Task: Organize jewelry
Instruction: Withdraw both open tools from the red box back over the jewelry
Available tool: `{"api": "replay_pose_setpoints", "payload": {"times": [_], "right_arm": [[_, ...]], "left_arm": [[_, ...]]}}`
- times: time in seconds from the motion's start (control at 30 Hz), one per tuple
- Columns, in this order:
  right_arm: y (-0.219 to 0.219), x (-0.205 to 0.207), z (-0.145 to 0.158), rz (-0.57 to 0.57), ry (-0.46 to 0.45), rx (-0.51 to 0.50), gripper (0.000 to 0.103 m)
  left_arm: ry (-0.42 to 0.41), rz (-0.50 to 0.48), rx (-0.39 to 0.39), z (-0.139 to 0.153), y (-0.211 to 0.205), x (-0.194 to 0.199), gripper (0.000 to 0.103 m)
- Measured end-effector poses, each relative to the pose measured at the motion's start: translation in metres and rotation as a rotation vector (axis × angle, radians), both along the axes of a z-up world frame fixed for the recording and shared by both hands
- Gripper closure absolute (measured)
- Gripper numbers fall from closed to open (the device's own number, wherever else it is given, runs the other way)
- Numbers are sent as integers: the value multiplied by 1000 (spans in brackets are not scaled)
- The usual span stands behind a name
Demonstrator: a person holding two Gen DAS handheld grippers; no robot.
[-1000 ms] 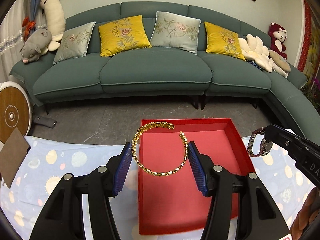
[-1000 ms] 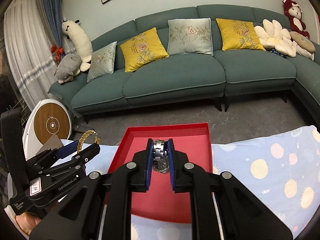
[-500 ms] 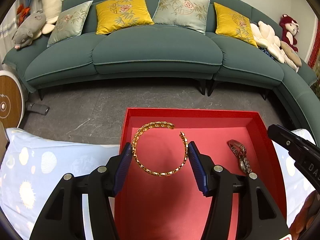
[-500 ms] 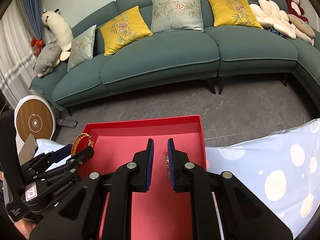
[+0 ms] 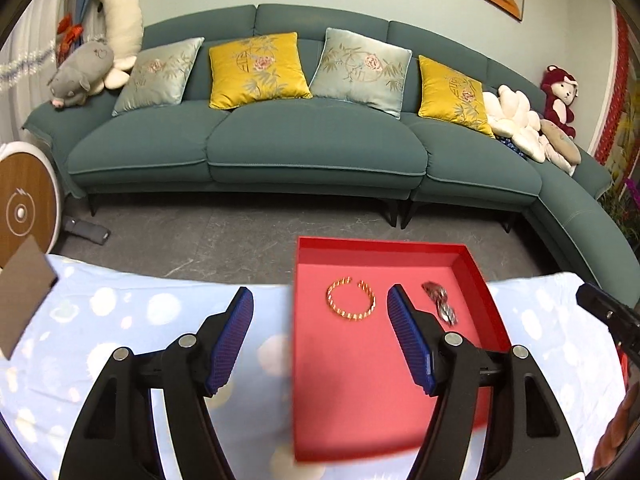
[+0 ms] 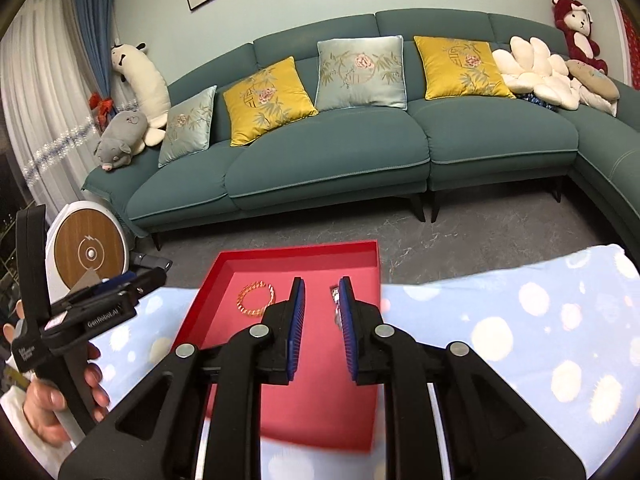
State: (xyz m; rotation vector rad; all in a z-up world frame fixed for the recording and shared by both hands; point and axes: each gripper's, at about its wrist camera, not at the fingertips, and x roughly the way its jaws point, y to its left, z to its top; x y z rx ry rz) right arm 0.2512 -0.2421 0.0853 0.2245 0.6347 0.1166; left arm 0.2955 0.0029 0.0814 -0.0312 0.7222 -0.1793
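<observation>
A gold chain bracelet (image 5: 350,316) lies loose on the floor of the red tray (image 5: 380,244), just past my left gripper (image 5: 319,291). That gripper's jaws stand wide and are still opening, with nothing between them. A silver watch (image 5: 440,304) lies to the bracelet's right in the same tray. In the right wrist view the bracelet (image 6: 253,313) sits left of my right gripper (image 6: 321,281). Its jaws are opening with a narrow empty gap. The watch (image 6: 335,304) peeks out beside the right finger, partly hidden. The tray (image 6: 300,250) sits below both grippers.
The tray rests on a light blue patterned cloth (image 5: 120,320) over the table. A brown card (image 5: 24,292) lies at its left edge. Beyond the table are grey floor and a green sofa (image 5: 312,140) with cushions. A hand (image 6: 60,392) holds the left gripper.
The right gripper let the watch go into the tray, then the left gripper released the bracelet there. Both grippers have drawn back from the tray, and the left jaws have widened.
</observation>
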Motion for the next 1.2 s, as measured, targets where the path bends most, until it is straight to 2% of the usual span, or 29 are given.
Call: {"api": "replay_pose_setpoints", "payload": {"times": [0.1, 0.2, 0.23, 0.4, 0.53, 0.77, 1.03, 1.2], "right_arm": [[0, -39, 11, -2, -7, -11, 85], [5, -81, 17, -18, -29, -39, 65], [8, -96, 16, -22, -31, -43, 63], [14, -151, -1, -16, 7, -22, 63], [12, -180, -24, -27, 51, 36, 63], [21, -200, -52, -3, 89, -16, 63], [19, -196, -72, -13, 113, -54, 60], [20, -188, -85, -13, 151, -71, 60]], "left_arm": [[-12, -1, 21, 10, 8, -40, 36], [-4, -4, 19, 16, 17, -79, 36], [1, -3, 16, 16, 21, -92, 36], [10, 17, 2, 11, 29, -149, 35], [49, 8, -8, -4, 27, -181, 34], [120, 25, -42, -43, 19, -212, 34], [92, 2, 28, -64, 10, -220, 34], [129, -1, 23, -73, 10, -218, 34]]}}
